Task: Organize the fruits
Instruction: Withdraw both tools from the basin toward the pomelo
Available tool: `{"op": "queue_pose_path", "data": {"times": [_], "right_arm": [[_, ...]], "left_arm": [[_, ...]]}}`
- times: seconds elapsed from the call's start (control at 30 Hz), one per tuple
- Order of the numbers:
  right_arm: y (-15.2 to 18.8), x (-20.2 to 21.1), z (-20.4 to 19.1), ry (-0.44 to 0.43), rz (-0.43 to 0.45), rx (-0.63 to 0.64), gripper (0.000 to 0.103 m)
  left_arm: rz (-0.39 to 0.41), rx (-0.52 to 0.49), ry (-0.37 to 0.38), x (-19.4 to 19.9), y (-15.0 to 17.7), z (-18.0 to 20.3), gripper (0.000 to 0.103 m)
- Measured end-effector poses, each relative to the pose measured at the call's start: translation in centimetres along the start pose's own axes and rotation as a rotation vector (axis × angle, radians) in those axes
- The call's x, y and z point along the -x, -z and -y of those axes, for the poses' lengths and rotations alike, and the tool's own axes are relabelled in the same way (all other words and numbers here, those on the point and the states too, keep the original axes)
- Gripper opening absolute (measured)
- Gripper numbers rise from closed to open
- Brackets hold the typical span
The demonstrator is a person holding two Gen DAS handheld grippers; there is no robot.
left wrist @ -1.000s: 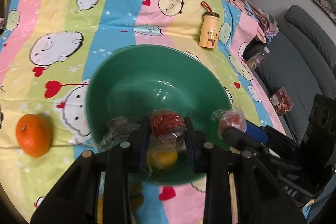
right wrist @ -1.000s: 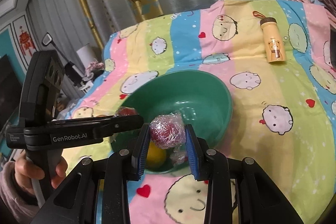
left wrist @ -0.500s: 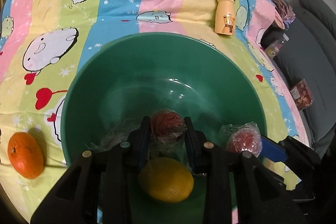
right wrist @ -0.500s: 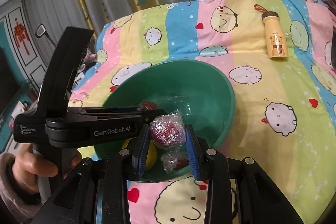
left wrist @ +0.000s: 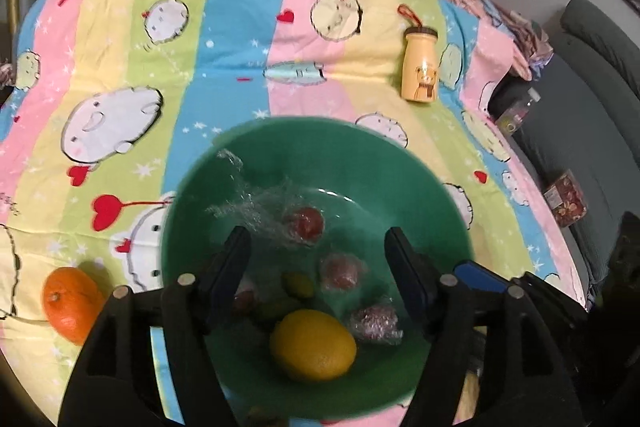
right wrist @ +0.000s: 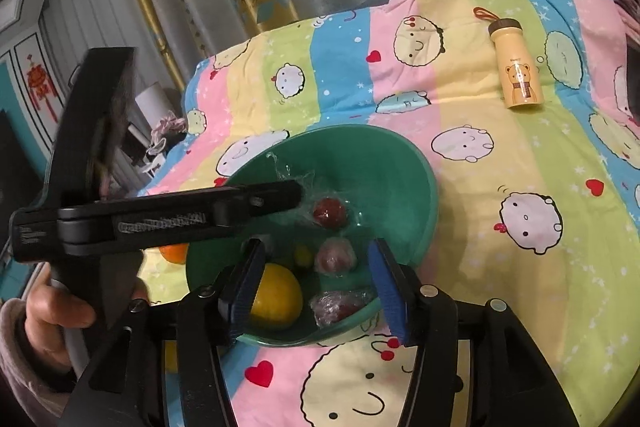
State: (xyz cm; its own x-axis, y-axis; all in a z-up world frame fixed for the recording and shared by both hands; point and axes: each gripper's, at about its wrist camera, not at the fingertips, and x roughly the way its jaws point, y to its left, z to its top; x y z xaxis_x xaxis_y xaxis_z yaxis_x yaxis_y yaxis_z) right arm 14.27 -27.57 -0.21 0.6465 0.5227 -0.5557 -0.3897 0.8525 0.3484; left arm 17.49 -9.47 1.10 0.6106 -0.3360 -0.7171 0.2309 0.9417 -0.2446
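A green bowl (left wrist: 320, 125) (right wrist: 420, 167) sits on the striped cartoon cloth. In it lie three plastic-wrapped red fruits (left wrist: 306, 223) (left wrist: 340, 269) (left wrist: 374, 321), a yellow lemon (left wrist: 312, 343) (right wrist: 276, 295) and a small yellow-green fruit (left wrist: 298, 283). My left gripper (left wrist: 317, 245) hangs over the bowl with its jaws opening and nothing pressed between the pads; the right wrist view shows it side-on (right wrist: 294, 195). My right gripper (right wrist: 316, 253) is over the bowl's near rim, jaws also opening, with a wrapped fruit (right wrist: 335, 259) lying loose below. An orange (left wrist: 70, 303) (right wrist: 174, 253) rests left of the bowl.
A yellow bear-print bottle (left wrist: 419, 67) (right wrist: 516, 67) lies on the cloth beyond the bowl to the right. A person's hand (right wrist: 48, 315) holds the left gripper's handle. A grey sofa (left wrist: 592, 75) and a small box (left wrist: 566, 197) are off the cloth's right edge.
Both grippers let go of their wrapped red fruits, which now lie in the bowl. Both sets of jaws stand much wider. The left gripper has pulled back and up from the bowl.
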Motion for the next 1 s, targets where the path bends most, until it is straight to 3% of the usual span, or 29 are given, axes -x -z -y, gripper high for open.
{"op": "queue_pose_path", "data": {"times": [0.23,0.37,0.77,1.0], "right_arm": [[0.2,1.6,0.7,-0.056,0.033,-0.064,0.055],[0.6,2.6,0.5,-0.075,0.048,-0.074,0.055],[1.9,4.0,-4.0,-0.161,0.008,0.051,0.055],[4.4,3.1,-6.3,-0.177,-0.072,0.098,0.055]], "left_arm": [[0.087,0.077,-0.012,5.9,1.1,-3.0,0.077],[0.102,0.138,-0.038,8.6,3.4,-5.5,0.078],[0.025,0.274,-0.109,11.4,13.3,-8.8,0.078],[-0.028,0.253,-0.133,12.1,16.6,-8.1,0.078]]}}
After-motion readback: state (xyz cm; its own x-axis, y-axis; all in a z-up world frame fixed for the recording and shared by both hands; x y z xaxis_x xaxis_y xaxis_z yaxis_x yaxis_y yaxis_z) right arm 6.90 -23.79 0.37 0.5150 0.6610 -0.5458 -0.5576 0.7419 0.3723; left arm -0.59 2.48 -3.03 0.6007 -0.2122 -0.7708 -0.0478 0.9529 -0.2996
